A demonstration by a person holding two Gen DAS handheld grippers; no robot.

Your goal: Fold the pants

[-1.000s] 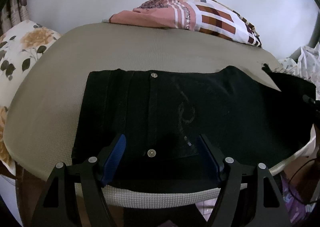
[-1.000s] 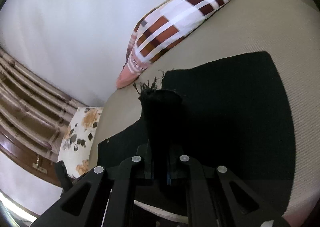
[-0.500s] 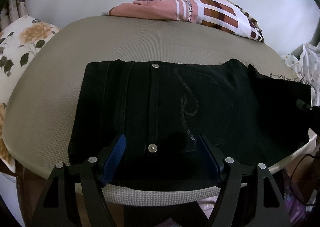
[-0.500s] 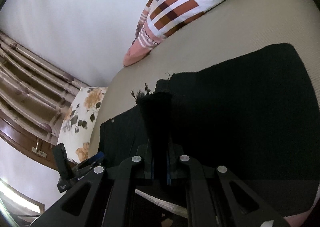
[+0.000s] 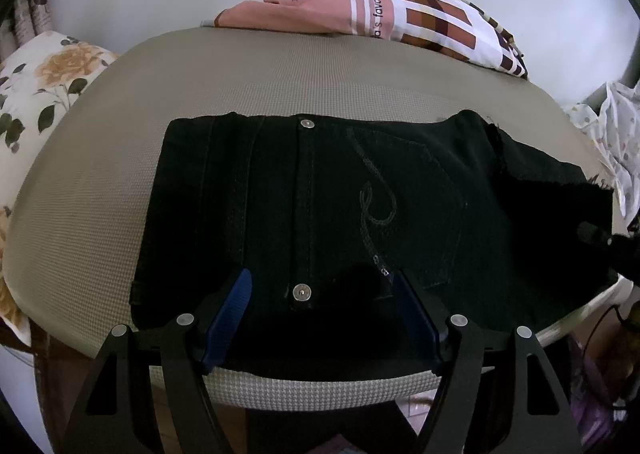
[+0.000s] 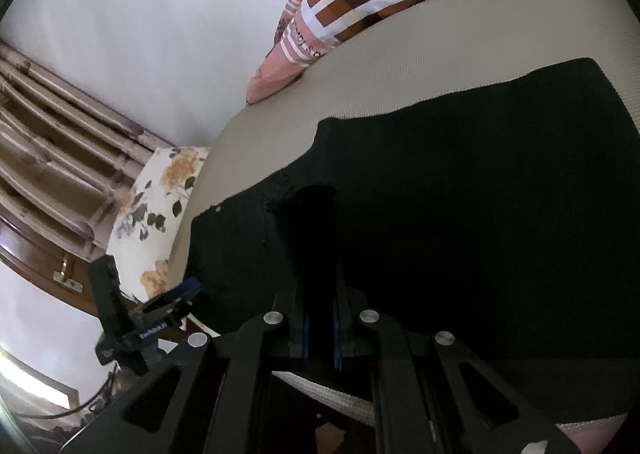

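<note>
Black pants (image 5: 360,214) lie flat on a beige mat (image 5: 100,222), waistband to the left, with two metal buttons and a stitched back pocket showing. My left gripper (image 5: 322,294) is open, hovering over the near edge of the waist area, its blue pads apart. My right gripper (image 6: 318,266) is shut on a frayed leg end of the pants (image 6: 480,214), holding it folded over the rest of the garment. The right gripper also shows at the right edge of the left wrist view (image 5: 600,234). The left gripper shows in the right wrist view (image 6: 168,302).
A checked pink and brown pillow (image 5: 380,10) lies at the far edge of the mat. A floral pillow (image 5: 36,82) sits to the left. A white wall stands behind. Patterned cloth (image 5: 616,134) lies at the right. A wooden headboard (image 6: 48,126) is at the left.
My right gripper has carried the leg end leftward over the pants, toward the waist. The left gripper has stayed open near the waistband edge.
</note>
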